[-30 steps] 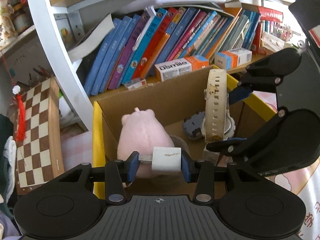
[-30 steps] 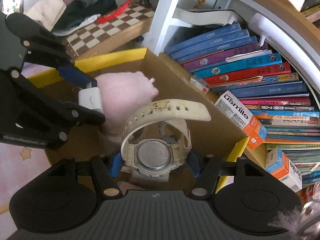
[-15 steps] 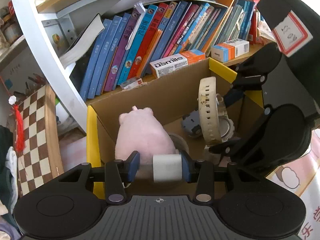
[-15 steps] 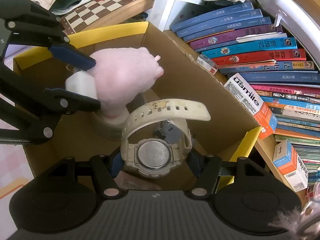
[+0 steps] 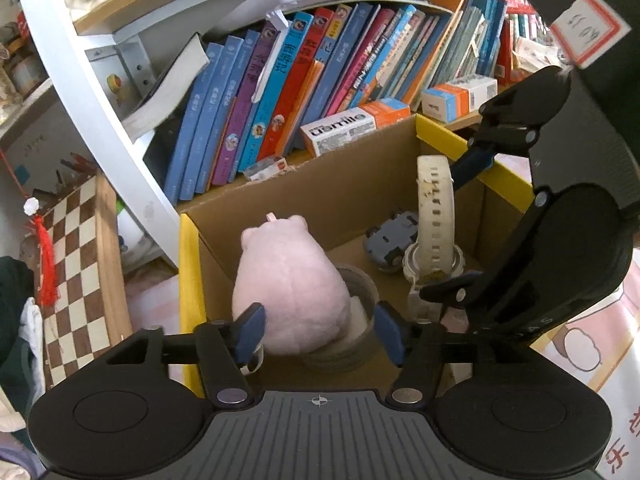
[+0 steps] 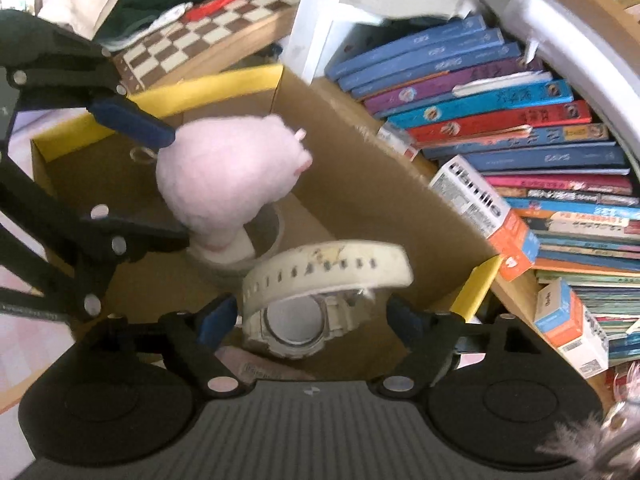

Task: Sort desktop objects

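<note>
Bookshelf [image 5: 132, 168]: white frame behind the box, with a row of leaning books [image 5: 280, 92] in blue, purple and red.
Chessboard [image 5: 76, 264]: brown and cream squares, to the left of the box in the left wrist view; a red tassel [image 5: 44, 260] hangs in front of it.
Box [image 5: 188, 264]: open cardboard box with yellow top edges, standing just in front of the bookshelf; both claws reach into it from above.
Plush toy [image 5: 288, 280]: pink and round, inside the box on its left side, sitting on a grey roll of tape [image 5: 360, 280].
Left claw [image 5: 318, 330]: its jaws have just been opening and now stand apart; nothing is pressed between the blue pads. The small white block [image 5: 358, 316] lies below them, on the tape roll next to the plush toy.
Right claw [image 6: 312, 320]: its jaws have just been opening. The watch is between them, but there is a clear gap on the right side, so it is released.
Watch [image 6: 296, 320]: cream coloured and stained, its strap [image 6: 332, 268] arching over the round body; it is in the right part of the box.
Toy car [image 5: 390, 236]: small and grey, on the box floor just behind the watch.
Toothpaste carton [image 5: 344, 130]: white and orange, lying on the shelf right behind the box wall.
</note>
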